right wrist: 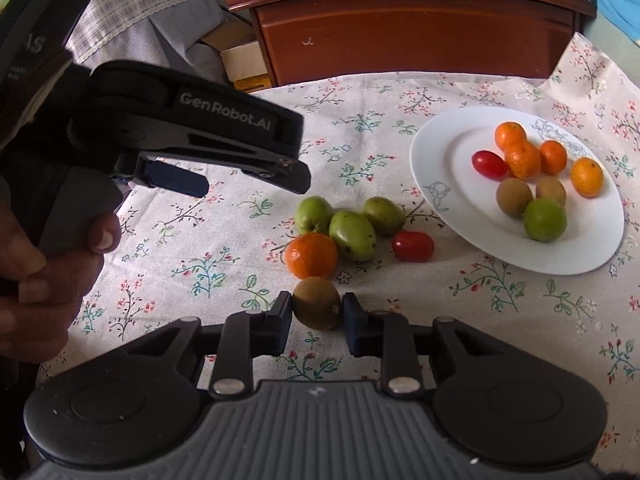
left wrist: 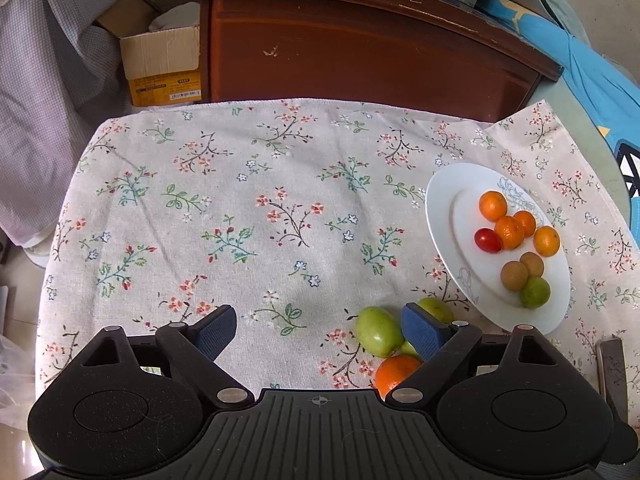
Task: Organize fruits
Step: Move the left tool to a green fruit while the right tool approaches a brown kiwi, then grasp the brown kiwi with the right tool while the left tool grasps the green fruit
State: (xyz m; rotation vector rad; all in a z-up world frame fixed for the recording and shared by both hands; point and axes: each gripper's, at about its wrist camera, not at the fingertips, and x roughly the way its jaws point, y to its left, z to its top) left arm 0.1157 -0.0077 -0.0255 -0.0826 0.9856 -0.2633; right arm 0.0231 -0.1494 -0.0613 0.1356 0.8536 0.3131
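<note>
The white plate [right wrist: 448,208] held four oranges, a red tomato, two brown fruits and a green one. The right gripper [right wrist: 316,312] pinched a brown fruit [right wrist: 316,302]; the left gripper [left wrist: 320,330] stood spread.

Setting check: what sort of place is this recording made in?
Probably a lived-in home room: a table under a floral tablecloth, a scuffed wooden cabinet behind it, and an open cardboard box on the floor.

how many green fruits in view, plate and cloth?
4. One on the plate, at its near edge. Three on the cloth in a row left of the plate: left, middle, right. None seems hidden.
</note>
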